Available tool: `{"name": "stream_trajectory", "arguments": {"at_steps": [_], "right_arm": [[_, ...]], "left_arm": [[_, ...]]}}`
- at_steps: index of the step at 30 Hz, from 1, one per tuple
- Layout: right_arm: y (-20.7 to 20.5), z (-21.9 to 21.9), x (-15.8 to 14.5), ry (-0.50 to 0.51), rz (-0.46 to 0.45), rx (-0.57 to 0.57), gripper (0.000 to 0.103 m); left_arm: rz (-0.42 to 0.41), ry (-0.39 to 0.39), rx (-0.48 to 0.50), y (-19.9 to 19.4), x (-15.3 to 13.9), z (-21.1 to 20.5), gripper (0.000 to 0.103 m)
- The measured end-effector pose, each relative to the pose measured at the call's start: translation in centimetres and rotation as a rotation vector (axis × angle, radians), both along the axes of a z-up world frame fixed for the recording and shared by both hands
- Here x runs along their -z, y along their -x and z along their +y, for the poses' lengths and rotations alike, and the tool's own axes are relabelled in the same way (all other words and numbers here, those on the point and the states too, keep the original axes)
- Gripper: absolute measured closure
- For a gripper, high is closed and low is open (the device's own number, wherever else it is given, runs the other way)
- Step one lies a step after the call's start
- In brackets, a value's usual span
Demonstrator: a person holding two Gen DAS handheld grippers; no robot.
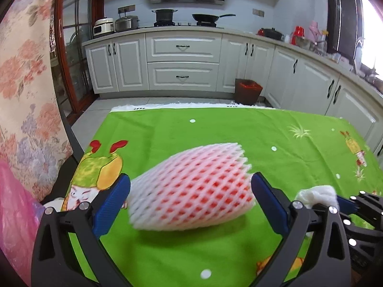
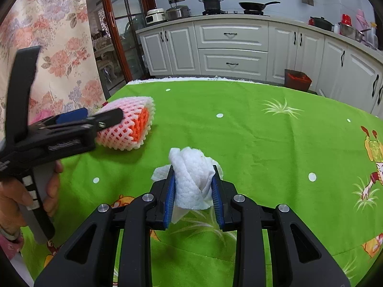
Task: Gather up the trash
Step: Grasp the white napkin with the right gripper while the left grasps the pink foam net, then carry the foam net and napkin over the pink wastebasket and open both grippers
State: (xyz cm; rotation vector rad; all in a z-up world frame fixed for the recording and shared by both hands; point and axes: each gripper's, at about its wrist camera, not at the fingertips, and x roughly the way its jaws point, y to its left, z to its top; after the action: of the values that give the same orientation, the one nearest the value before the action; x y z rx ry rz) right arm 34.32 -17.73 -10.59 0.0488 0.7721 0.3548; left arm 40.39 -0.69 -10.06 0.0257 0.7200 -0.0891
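- Right gripper (image 2: 193,184): fingers (image 2: 170,191) closed on a crumpled white tissue (image 2: 192,179); the wad is pinched from both sides and bulges above the blue pads, held just over the green tablecloth (image 2: 251,143) of the table.
- Left gripper (image 1: 191,201): fingers (image 1: 112,203) spread wide, one either side of a foam fruit net (image 1: 191,186); the right pad appears at or very near the net's wide end, the left pad sits just beside its narrow end; no squeeze is visible, so the net is judged not yet gripped.
- Foam fruit net: white mesh sleeve with a red-orange inside, lying on the tablecloth towards the person's left; its long axis runs across the left gripper's view, roughly from one finger to the other; the open end points up and right.
- Governing relation: the net lies between the left fingers and well apart from the right gripper, so the left hand (image 2: 28,191) is the nearer; closing along the long axis would probably crumple the soft sleeve lengthwise.
- Waste bin (image 1: 247,91): on the kitchen floor beyond the table's far edge.
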Motion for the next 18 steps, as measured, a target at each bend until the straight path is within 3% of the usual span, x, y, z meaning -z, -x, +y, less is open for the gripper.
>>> {"name": "stream_trajectory", "arguments": {"at_steps": [5,8,15,18], "right_arm": [[0.2,-1.2,-0.6,-0.03,-0.007,0.019,0.075],[0.5,-1.9,-0.9,-0.038,-0.014,0.032,0.075],[1.2,-3.2,-1.0,-0.077,-0.006,0.063,0.075],[1.9,-3.3,-1.0,-0.079,-0.007,0.065,0.075]], "left_arm": [[0.046,-0.006,0.022,-1.5,1.2,-1.4,0.007],[0.065,0.003,0.058,-1.2,1.9,-2.3,0.014],[0.041,-0.008,0.065,0.7,1.9,-2.7,0.054],[0.033,0.003,0.058,1.8,1.6,-2.4,0.062]]}}
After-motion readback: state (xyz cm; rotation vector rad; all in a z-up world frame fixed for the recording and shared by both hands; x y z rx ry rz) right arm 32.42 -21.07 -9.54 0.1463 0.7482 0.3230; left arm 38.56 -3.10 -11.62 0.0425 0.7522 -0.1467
